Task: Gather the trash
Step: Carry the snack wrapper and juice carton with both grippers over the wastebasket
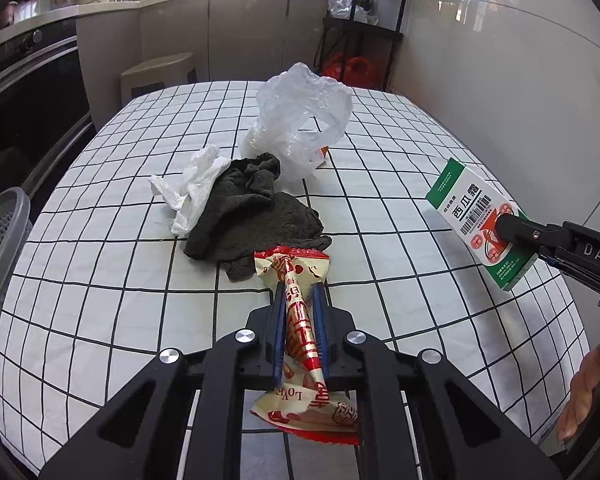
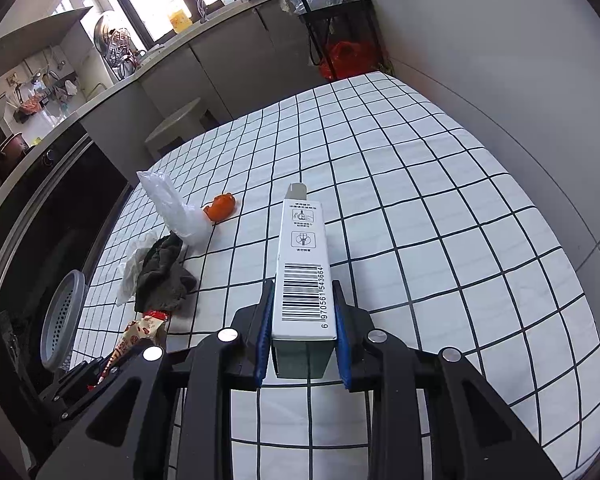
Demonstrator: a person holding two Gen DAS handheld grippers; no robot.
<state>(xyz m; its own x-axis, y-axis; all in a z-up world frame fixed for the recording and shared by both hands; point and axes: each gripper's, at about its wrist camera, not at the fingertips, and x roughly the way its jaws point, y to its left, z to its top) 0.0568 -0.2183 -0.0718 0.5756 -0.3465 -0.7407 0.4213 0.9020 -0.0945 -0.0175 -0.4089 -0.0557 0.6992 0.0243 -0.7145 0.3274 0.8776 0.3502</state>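
We see the left gripper (image 1: pixel 299 300) as matte black plastic, its two fingers (image 1: pixel 277 320) lined with ridged blue pads; four round silver screws sit across the black linkage arms, which have triangular cut-outs. At 3 o'clock in the left wrist view the right gripper (image 1: pixel 504 226) shows a black finger with one small screw, white letters "DAS" on its body and a blue edge, and at 4 o'clock a bare hand (image 1: pixel 588 396). The right gripper (image 2: pixel 302 312) repeats the black build, blue pads and silver screws
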